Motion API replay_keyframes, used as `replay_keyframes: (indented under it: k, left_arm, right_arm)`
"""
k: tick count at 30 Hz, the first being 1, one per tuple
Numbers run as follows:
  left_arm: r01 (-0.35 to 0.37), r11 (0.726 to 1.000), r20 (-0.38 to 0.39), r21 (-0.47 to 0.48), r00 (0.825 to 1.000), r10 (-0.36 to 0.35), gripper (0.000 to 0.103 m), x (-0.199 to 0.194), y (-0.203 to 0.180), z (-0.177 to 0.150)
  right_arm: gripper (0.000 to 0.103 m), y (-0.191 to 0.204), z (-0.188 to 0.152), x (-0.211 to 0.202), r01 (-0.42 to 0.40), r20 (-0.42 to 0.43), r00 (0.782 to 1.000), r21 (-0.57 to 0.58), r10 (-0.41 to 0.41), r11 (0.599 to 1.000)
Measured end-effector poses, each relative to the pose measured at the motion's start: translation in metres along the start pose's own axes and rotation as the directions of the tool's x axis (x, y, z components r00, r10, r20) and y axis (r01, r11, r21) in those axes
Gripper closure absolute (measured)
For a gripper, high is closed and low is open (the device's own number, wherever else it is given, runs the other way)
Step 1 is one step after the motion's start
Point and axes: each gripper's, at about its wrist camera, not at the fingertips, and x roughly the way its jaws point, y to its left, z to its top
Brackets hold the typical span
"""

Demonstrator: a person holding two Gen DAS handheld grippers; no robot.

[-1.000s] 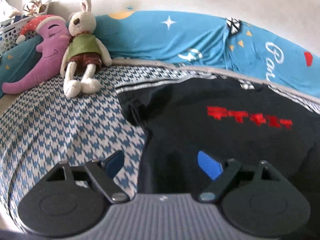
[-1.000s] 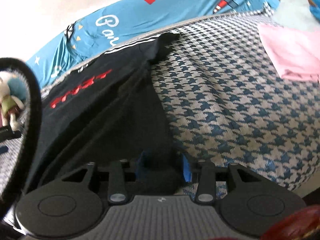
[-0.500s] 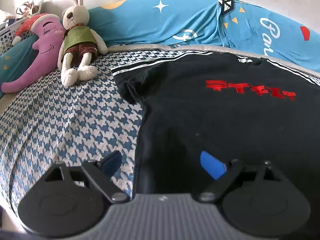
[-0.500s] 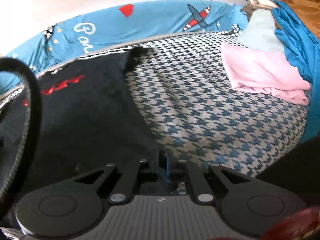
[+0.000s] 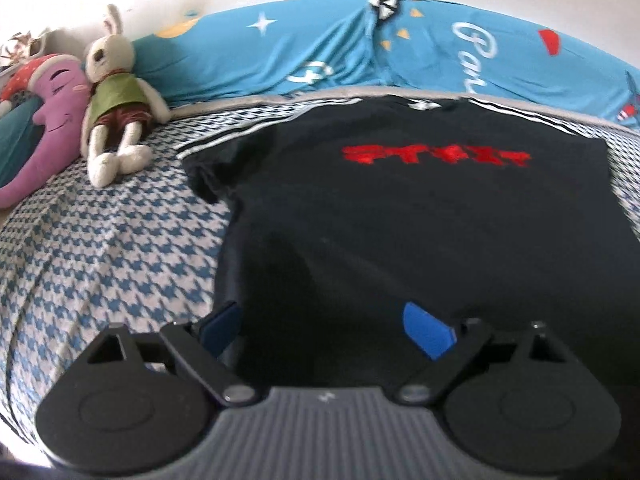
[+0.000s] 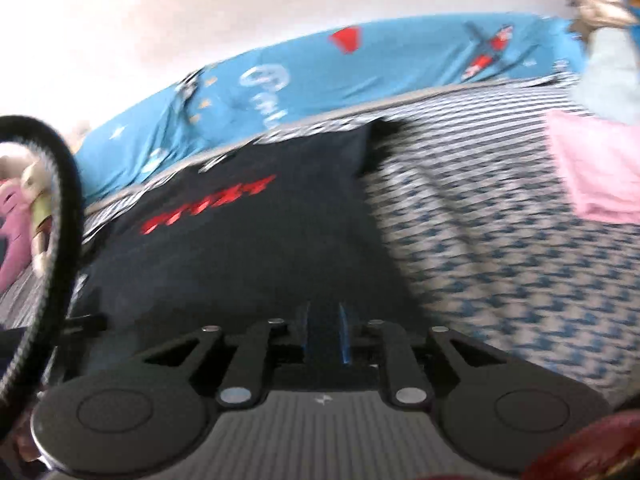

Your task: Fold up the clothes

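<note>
Right gripper [image 6: 325,330] pinches the black T-shirt [image 6: 256,240] (hem edge).

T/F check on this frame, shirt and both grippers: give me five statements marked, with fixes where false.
1. The black T-shirt lies chest print up on the bedspread. True.
2. The left gripper is clamped shut. False: its jaws stand wide open over the shirt's hem.
3. The right gripper pinches black fabric. True.
4. The chest print is white. False: red.
5. The plush rabbit lies on the shirt. False: it sits apart, near the pillows.
</note>
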Motion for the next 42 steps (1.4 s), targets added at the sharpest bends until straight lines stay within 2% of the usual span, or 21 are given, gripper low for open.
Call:
replay_keyframes:
  k: [4, 9, 10, 14, 17, 21, 26, 30, 32, 37, 42]
  left_arm:
    - [0.018, 0.999, 0.001, 0.05, 1.0, -0.018, 0.011, -0.005, -0.012, -0.011]
    - [0.036, 0.996, -0.034, 0.078, 0.999, -0.034, 0.009, -0.005, -0.021, -0.026]
    - [0.036, 0.997, -0.035, 0.073, 0.999, -0.033, 0.008, -0.006, -0.021, -0.029]
    - [0.045, 0.997, -0.048, 0.056, 0.998, -0.042, 0.003, -0.013, -0.016, -0.041]
    - [0.057, 0.998, -0.069, 0.03, 0.996, -0.055, 0.0, -0.018, -0.01, -0.05]
    - [0.051, 0.998, -0.106, 0.035, 0.993, -0.047, 0.0, -0.029, -0.008, -0.061]
    - [0.056, 0.998, -0.157, 0.006, 0.986, -0.055, 0.0, -0.038, -0.006, -0.067]
    - [0.08, 0.996, -0.149, -0.046, 0.985, -0.086, 0.001, -0.039, -0.003, -0.054]
    - [0.094, 0.993, -0.128, -0.065, 0.987, -0.102, 0.001, -0.038, -0.003, -0.042]
    - [0.116, 0.993, -0.074, -0.029, 0.99, -0.117, 0.001, -0.025, -0.017, -0.012]
    - [0.12, 0.993, -0.057, 0.019, 0.991, -0.118, 0.001, -0.004, -0.036, 0.008]
  right_arm:
    - [0.087, 0.019, -0.009, 0.02, -0.095, -0.072, 0.993, -0.032, 0.093, 0.995]
    - [0.083, 0.043, -0.02, 0.04, -0.148, -0.13, 0.982, -0.092, 0.136, 0.985]
    - [0.081, 0.047, -0.025, 0.043, -0.145, -0.148, 0.981, -0.112, 0.128, 0.983]
    - [0.081, 0.059, -0.038, 0.037, -0.09, -0.149, 0.987, -0.22, 0.058, 0.971]
    - [0.081, 0.056, -0.042, 0.032, -0.064, -0.166, 0.986, -0.233, 0.025, 0.97]
    - [0.081, 0.043, -0.038, 0.026, -0.056, -0.211, 0.977, -0.171, 0.019, 0.984]
    - [0.081, 0.044, -0.032, 0.024, -0.054, -0.254, 0.967, -0.216, -0.003, 0.975]
    - [0.079, 0.043, -0.016, 0.024, -0.128, -0.279, 0.958, -0.193, 0.071, 0.973]
    - [0.079, 0.047, -0.003, 0.028, -0.154, -0.264, 0.959, -0.201, 0.098, 0.967]
    - [0.079, 0.059, 0.025, 0.049, -0.197, -0.188, 0.972, -0.304, 0.144, 0.932]
    - [0.079, 0.07, 0.035, 0.083, -0.211, -0.196, 0.969, -0.35, 0.149, 0.913]
